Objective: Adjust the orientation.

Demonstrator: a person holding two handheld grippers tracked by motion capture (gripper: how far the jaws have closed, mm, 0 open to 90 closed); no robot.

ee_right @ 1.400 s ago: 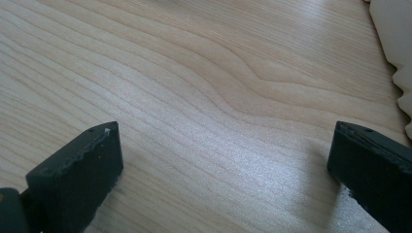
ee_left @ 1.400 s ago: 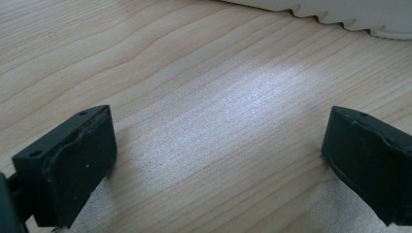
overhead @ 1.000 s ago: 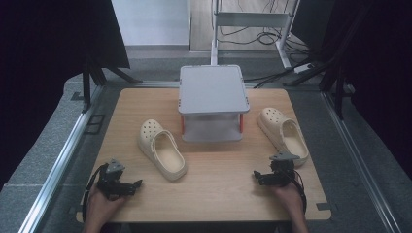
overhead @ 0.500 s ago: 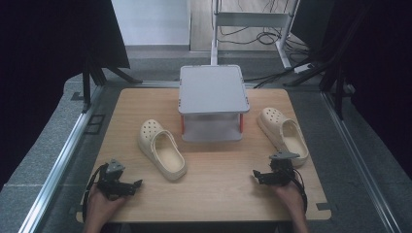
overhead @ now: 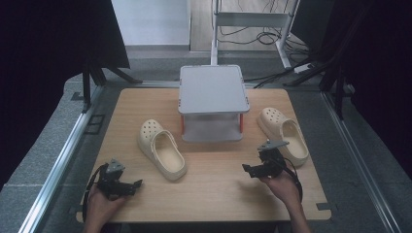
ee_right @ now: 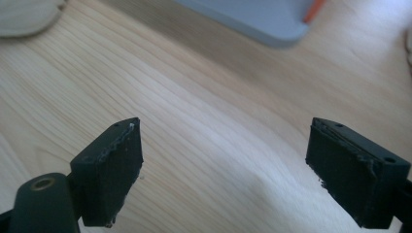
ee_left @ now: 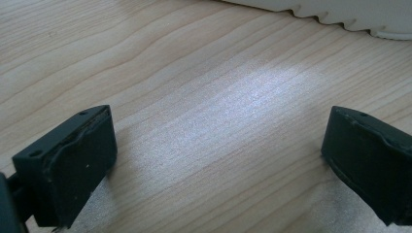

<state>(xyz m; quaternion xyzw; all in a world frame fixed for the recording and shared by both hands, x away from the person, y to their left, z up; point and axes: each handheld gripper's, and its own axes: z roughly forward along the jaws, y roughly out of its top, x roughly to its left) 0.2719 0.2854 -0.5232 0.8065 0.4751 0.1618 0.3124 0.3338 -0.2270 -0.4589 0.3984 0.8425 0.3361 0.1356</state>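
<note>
both claws are released: left claw (overhead: pixel 127 183) near the left clog (overhead: pixel 161 148), right claw (overhead: pixel 256 167) just beside the right clog (overhead: pixel 283 133), grey rack (overhead: pixel 212 89) between the clogs

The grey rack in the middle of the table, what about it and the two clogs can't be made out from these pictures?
- Grey rack: high view, its top tray hides most of the lower shelf.
- Left clog: left gripper view, cut off by the top edge, only the sole rim shows.
- Right clog: high view, its near end sits behind the right claw.
</note>
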